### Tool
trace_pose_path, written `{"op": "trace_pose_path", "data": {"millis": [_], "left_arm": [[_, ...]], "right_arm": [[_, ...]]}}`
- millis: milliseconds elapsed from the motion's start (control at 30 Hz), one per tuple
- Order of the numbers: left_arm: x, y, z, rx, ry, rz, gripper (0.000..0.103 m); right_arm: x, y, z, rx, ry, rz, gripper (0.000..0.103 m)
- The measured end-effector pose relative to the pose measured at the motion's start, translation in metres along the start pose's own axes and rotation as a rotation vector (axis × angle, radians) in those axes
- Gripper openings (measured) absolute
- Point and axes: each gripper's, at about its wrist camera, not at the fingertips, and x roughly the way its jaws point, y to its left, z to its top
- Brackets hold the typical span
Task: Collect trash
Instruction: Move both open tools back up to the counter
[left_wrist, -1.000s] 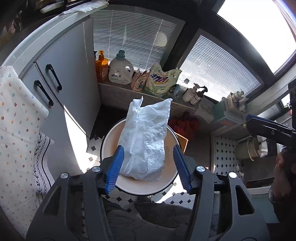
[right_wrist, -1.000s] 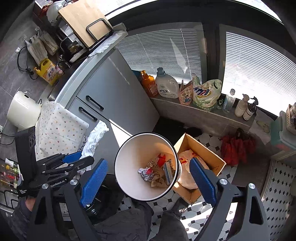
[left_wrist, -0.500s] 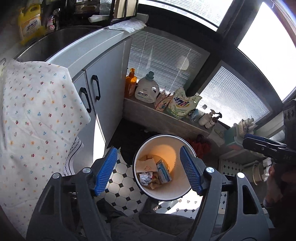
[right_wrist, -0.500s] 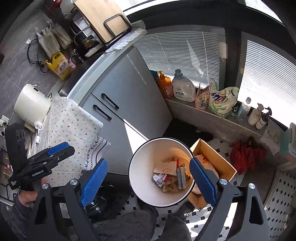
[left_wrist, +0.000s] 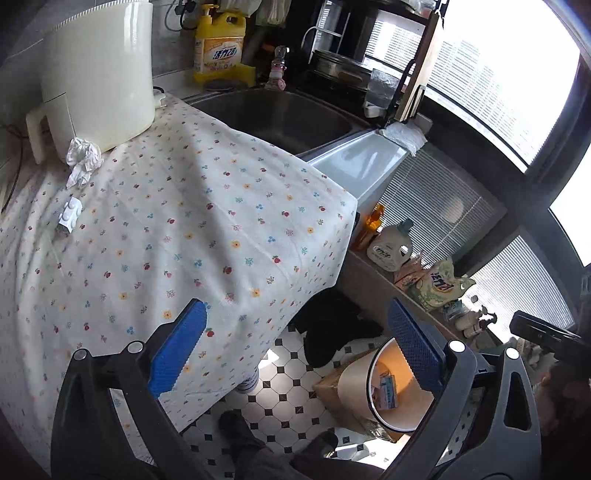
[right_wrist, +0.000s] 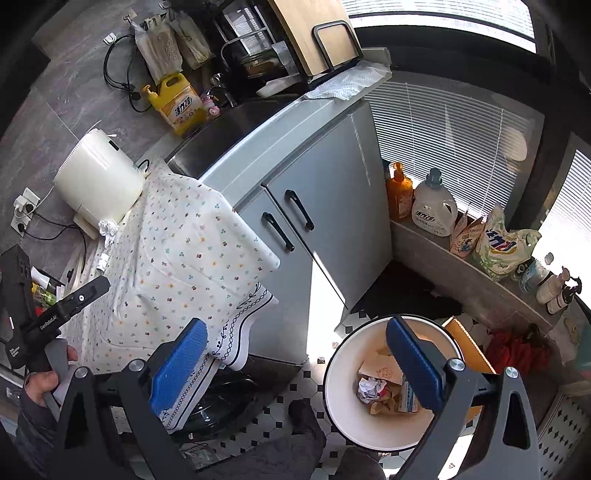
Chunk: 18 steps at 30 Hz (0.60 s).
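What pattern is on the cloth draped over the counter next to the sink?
The cloth is white with small scattered flowers and cherries in red, blue and yellow. The left wrist view shows it best.

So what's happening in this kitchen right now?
A person holding a two-finger gripper in each hand is clearing up trash. The left gripper and right gripper are both open and empty. The bin on the floor already holds scraps, and a crumpled tissue lies on the flowered cloth.
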Motion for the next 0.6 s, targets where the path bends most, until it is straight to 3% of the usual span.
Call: {"op": "trace_pose_path", "data": {"millis": [400, 600], "left_arm": [[-0.024, 0.140, 0.020, -0.165, -0.091, 0.116, 0.096], [-0.020, 0.192, 0.033, -0.202, -0.103, 0.129, 0.086]], "right_arm": [[0.048, 0.105, 0.028, -0.097, 0.007, 0.053, 0.095], [0.071, 0.155, 0.036, -0.135, 0.010, 0.053, 0.095]]}}
